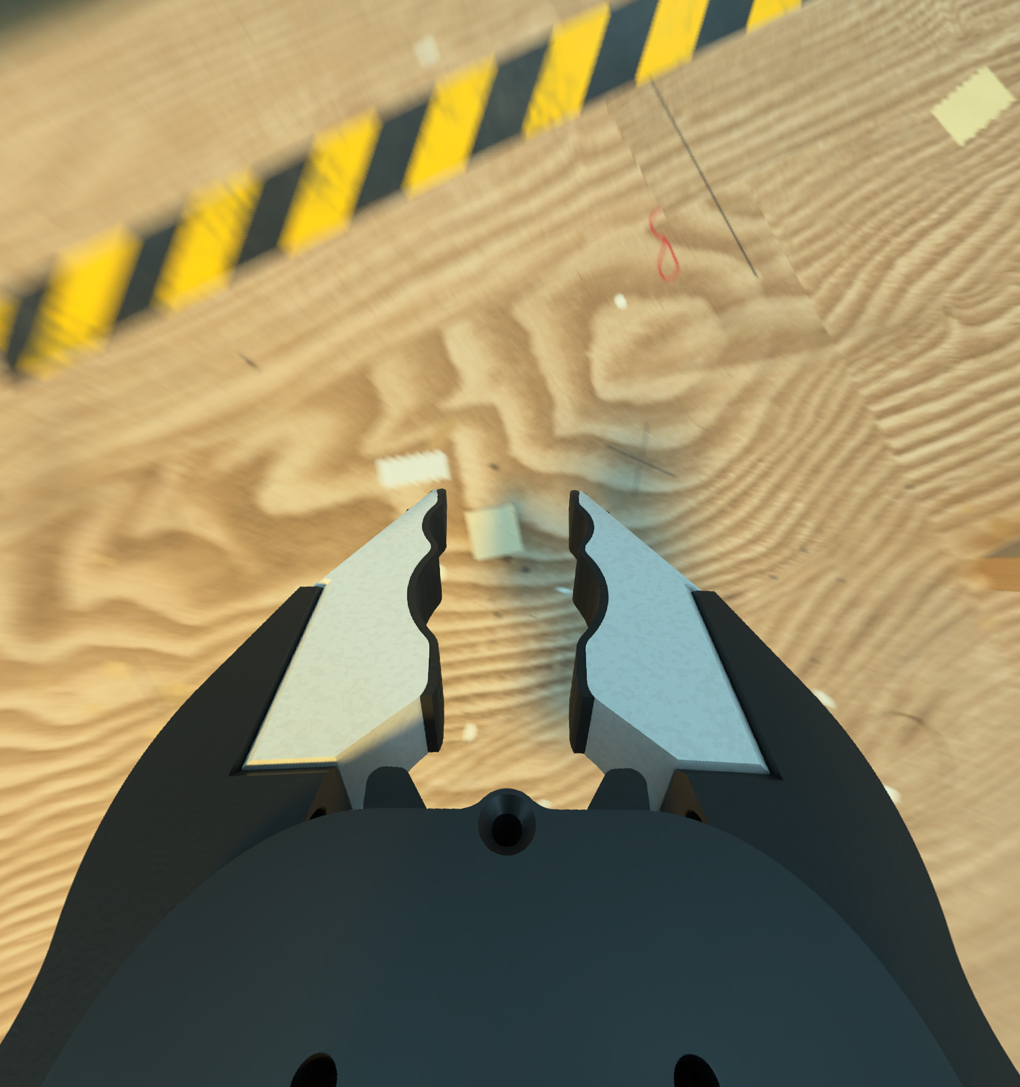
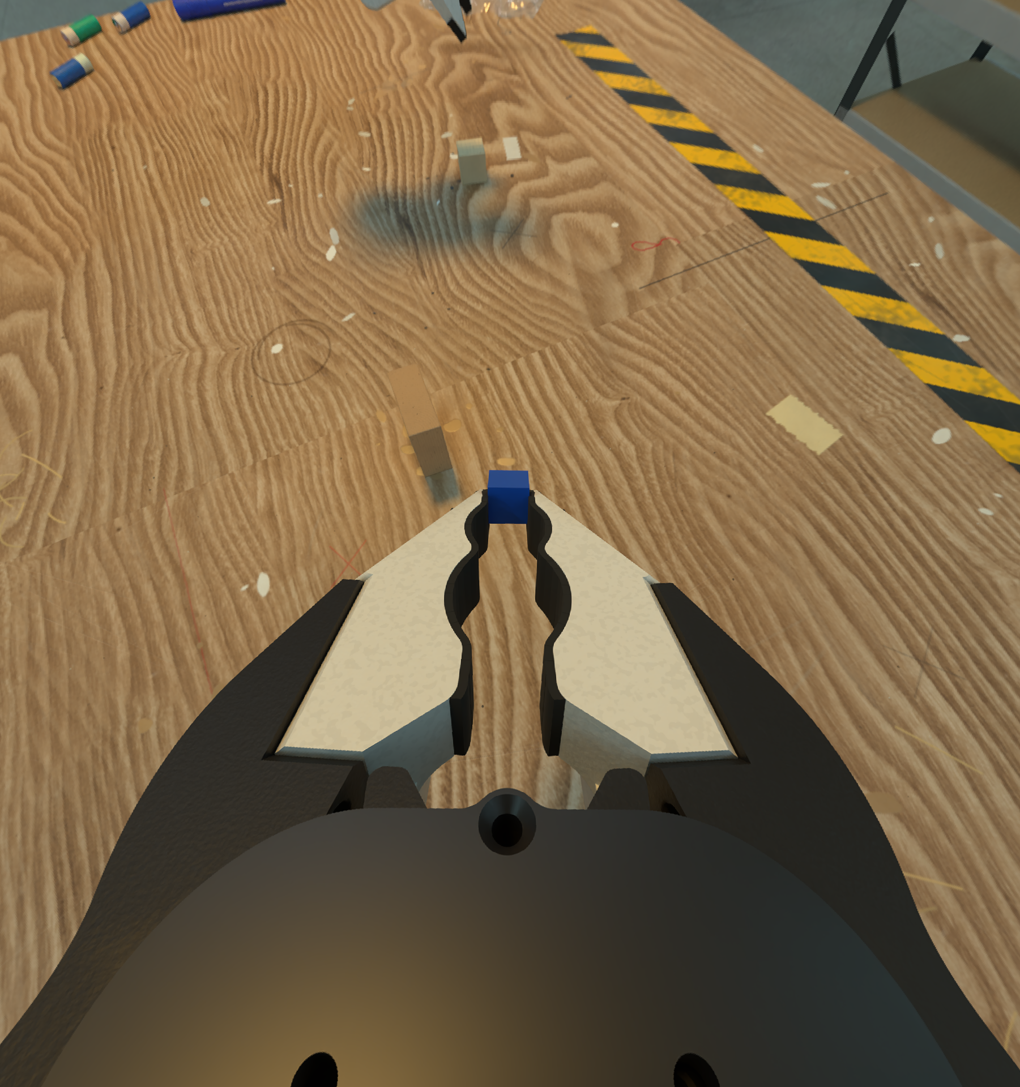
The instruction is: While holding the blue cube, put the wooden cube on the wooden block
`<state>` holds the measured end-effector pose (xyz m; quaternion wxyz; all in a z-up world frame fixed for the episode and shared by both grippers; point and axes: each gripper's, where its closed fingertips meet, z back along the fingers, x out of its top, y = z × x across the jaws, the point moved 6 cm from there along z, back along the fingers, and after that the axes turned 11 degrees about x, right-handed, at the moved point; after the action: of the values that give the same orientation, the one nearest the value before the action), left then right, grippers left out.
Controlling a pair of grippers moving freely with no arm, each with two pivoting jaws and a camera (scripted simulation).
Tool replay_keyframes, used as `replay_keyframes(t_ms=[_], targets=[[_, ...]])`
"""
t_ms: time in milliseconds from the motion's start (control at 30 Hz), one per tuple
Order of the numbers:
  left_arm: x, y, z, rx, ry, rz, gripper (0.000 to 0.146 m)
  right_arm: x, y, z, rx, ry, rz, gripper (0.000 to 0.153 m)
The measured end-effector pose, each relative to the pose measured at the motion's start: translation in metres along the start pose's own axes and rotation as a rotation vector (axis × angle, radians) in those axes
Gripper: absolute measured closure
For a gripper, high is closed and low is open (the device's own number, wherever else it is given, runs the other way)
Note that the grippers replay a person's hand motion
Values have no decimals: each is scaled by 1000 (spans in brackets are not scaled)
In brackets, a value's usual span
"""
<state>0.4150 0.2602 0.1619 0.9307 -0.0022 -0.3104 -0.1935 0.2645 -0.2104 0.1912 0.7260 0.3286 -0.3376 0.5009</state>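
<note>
One gap matters: the wooden cube [image 1: 494, 532] lies on the table [image 1: 848, 647] straight ahead between the left gripper [image 1: 507, 500]'s spread, empty fingers. The right gripper [image 2: 508, 500] pinches the blue cube [image 2: 508, 497] (wooden block [image 2: 416, 414] just beyond).

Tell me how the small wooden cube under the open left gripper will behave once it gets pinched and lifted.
The wooden cube looks rigid with flat faces, so it should neither flex nor roll. It is small beside the left gripper, so probably light. Its sides sit slightly askew to the open jaws, so it may twist as they close.
</note>
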Motion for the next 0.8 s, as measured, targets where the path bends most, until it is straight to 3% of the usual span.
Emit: replay_keyframes(t_ms=[67, 167, 233, 300, 467, 567, 667, 800], targets=[[-13, -2, -19, -82, 109, 92, 105, -2, -1, -4, 6, 20, -5, 141], [-28, -4, -41, -21, 223, 129, 109, -5, -3, -9, 4, 47, -19, 141], [-35, -9, -51, 2, 303, 138, 104, -6, -4, -11, 5, 59, -25, 141], [-38, -14, -58, 13, 336, 144, 97, -7, -5, -13, 10, 66, -32, 141], [-41, -19, -67, 62, 384, 122, 95, -10, -7, -17, 12, 88, -39, 141], [-42, -16, -73, 92, 404, 122, 102, -10, -6, -16, 12, 87, -36, 141], [-41, -9, -73, 148, 397, 86, 119, -10, -6, -15, 13, 75, -33, 141], [-42, 2, -64, 201, 388, 42, 120, -11, -7, -12, 14, 65, -35, 141]])
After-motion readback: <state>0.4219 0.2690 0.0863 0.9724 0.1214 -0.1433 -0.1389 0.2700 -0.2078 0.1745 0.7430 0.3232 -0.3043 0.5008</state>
